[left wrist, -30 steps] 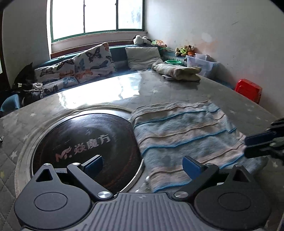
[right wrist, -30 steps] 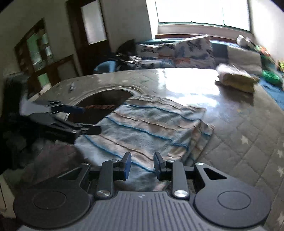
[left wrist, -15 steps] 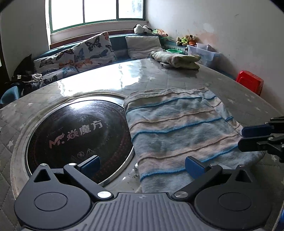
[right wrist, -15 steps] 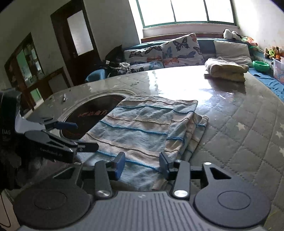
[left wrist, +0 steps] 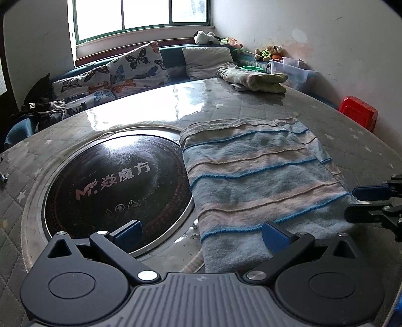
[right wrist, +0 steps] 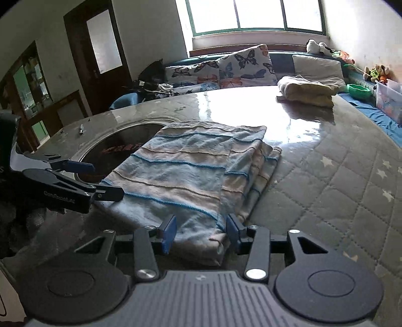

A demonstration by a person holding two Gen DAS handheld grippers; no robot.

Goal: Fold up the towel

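— What moved since a second ago?

— Both grippers have drawn back toward the near edge of the striped towel [right wrist: 186, 176]; the right gripper [right wrist: 199, 232] was nearly closed then and now stands with a moderate gap, its blue pads either side of the towel's near corner, gripping nothing.

— And the left gripper [left wrist: 201, 232]?

— Spread wide; one pad hangs over the dark glass cooktop [left wrist: 118, 183] set into the table, the other over the towel's near end; nothing is between them.

— Where does the towel lie?

— Flat on the quilted round table [right wrist: 339, 181], folded over, with layered edges showing along its right side; its left edge overlaps the cooktop's rim.

— Anything farther out?

— A second folded towel [right wrist: 307, 91], yellowish, at the table's far edge; beyond it butterfly cushions [right wrist: 241, 66] under the window [right wrist: 256, 15]; a red stool [left wrist: 358, 113] by the wall.
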